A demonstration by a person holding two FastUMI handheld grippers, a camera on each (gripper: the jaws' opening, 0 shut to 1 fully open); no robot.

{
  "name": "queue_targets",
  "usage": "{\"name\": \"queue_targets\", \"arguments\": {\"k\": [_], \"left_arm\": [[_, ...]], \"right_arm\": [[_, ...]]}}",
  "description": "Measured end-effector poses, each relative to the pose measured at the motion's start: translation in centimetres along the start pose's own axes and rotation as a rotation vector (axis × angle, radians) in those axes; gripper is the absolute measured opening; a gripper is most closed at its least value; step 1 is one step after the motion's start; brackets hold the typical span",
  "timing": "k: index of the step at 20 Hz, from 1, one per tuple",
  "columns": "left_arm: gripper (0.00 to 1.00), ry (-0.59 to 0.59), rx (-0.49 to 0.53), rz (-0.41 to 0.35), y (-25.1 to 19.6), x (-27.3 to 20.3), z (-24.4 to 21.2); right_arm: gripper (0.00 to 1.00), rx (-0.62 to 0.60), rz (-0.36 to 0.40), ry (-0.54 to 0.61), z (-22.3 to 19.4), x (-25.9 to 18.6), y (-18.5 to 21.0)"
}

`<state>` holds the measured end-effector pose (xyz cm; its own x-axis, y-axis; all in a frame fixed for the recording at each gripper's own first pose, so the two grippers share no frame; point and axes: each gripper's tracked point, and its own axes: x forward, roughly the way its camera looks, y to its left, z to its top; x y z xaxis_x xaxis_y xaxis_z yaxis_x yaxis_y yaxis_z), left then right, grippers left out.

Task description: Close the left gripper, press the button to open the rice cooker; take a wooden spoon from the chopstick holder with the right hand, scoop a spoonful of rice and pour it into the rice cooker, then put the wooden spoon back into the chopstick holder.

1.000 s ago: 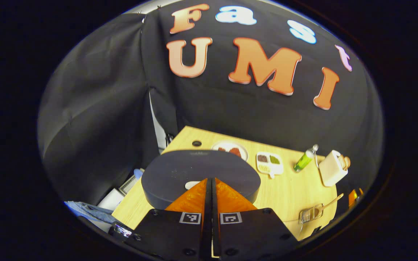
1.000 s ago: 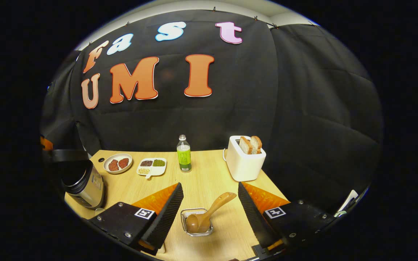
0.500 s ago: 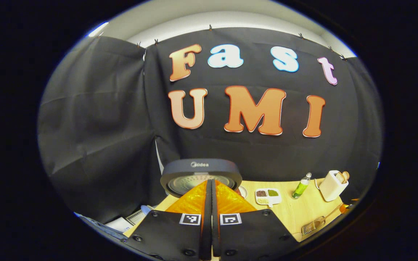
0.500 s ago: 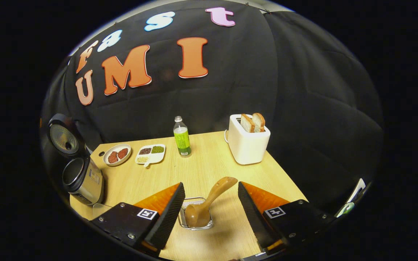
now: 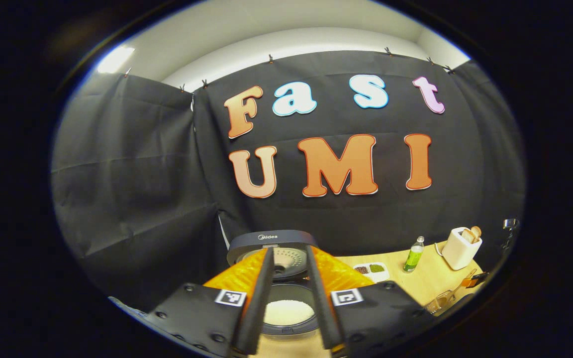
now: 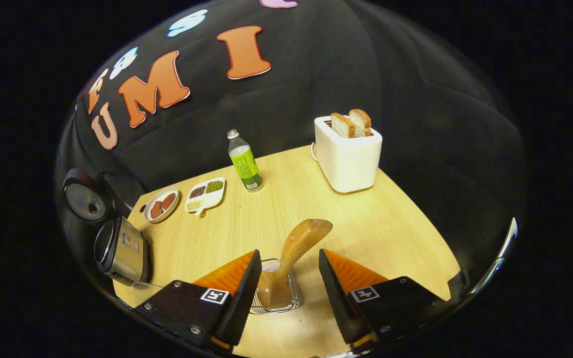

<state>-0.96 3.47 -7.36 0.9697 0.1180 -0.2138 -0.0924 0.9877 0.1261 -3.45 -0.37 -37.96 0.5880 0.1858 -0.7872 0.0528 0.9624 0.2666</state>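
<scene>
The rice cooker (image 5: pixel 286 325) stands open just beyond my left gripper (image 5: pixel 289 249); its lid (image 5: pixel 272 237) is upright and white rice (image 5: pixel 289 312) lies in the pot. The left gripper is open and holds nothing. In the right gripper view the cooker (image 6: pixel 122 246) sits at the table's left edge. The wooden spoon (image 6: pixel 301 238) stands bowl-down in the wire chopstick holder (image 6: pixel 261 306), its handle leaning up and right. My right gripper (image 6: pixel 288 253) is open, one finger on each side of the spoon handle, not touching it.
On the wooden table (image 6: pixel 396 233) a white toaster (image 6: pixel 348 154) with two bread slices stands at the back right. A green bottle (image 6: pixel 244 161), a divided dish (image 6: pixel 206 194) and a small plate (image 6: pixel 161 204) line the back. The holder is near the front edge.
The cooker lid swung up from shut to fully open. My left gripper drew back and went from shut to open. My right gripper moved in around the spoon handle.
</scene>
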Motion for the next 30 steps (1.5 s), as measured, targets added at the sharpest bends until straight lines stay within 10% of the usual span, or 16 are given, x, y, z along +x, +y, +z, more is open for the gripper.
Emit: {"name": "queue_targets", "arguments": {"k": [5, 14, 27, 30], "left_arm": [[1.0, 0.0, 0.04, 0.045, -0.4, -1.7, -0.3], [1.0, -0.016, 0.04, 0.095, 0.5, -3.2, 0.0], [1.0, -0.063, 0.047, 0.055, -1.1, -2.6, -0.2], [0.86, -0.066, 0.036, 0.035, -0.8, -2.0, -0.7]], "right_arm": [[0.59, 0.055, 0.029, 0.033, -0.5, 2.8, 0.8], [0.21, 0.145, 0.052, -0.003, -1.1, 5.5, 1.1], [0.11, 0.198, 0.031, -0.142, -1.1, 0.9, 2.1], [0.11, 0.169, -0.002, -0.206, 1.4, -1.9, 2.4]]}}
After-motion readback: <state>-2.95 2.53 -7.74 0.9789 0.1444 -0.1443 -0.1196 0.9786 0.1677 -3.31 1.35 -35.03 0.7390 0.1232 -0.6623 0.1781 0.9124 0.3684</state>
